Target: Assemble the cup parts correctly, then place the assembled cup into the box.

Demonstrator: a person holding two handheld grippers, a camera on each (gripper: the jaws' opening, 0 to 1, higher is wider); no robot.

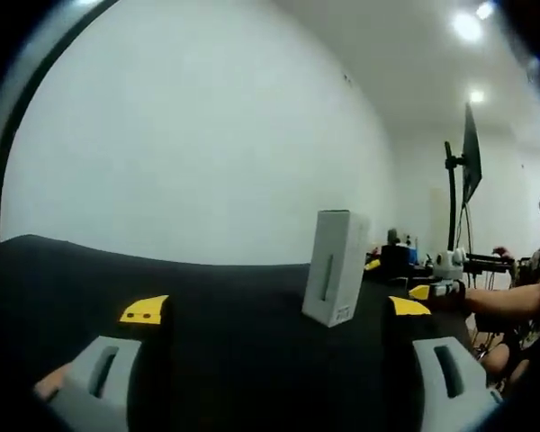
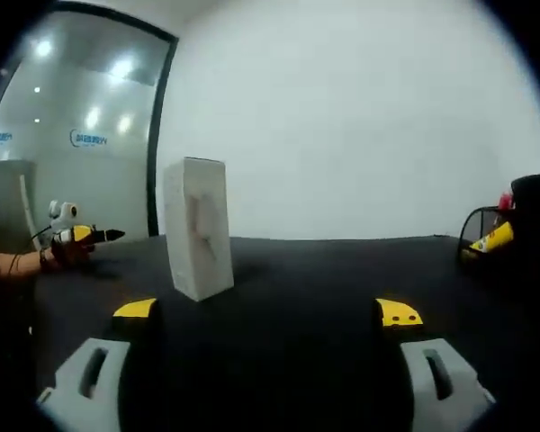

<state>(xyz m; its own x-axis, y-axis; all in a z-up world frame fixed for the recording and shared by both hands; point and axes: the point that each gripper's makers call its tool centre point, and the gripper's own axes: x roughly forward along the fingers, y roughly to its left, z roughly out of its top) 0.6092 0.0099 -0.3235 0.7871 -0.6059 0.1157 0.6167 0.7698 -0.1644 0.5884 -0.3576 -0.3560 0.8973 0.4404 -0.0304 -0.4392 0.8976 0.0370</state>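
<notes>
Task barely begun: nothing assembled, nothing boxed.

White box upright on black table, apart from both tools; no cup parts visible. Left gripper and right gripper spread wide, empty, hovering short of box.

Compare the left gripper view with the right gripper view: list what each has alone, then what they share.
Left gripper view alone: a monitor on a stand, ceiling lights and a person's forearm at the right.

Right gripper view alone: a glass partition with blue logos at the left.

Shared: the upright white box on the black table, the white wall, and open jaws on each gripper.
</notes>
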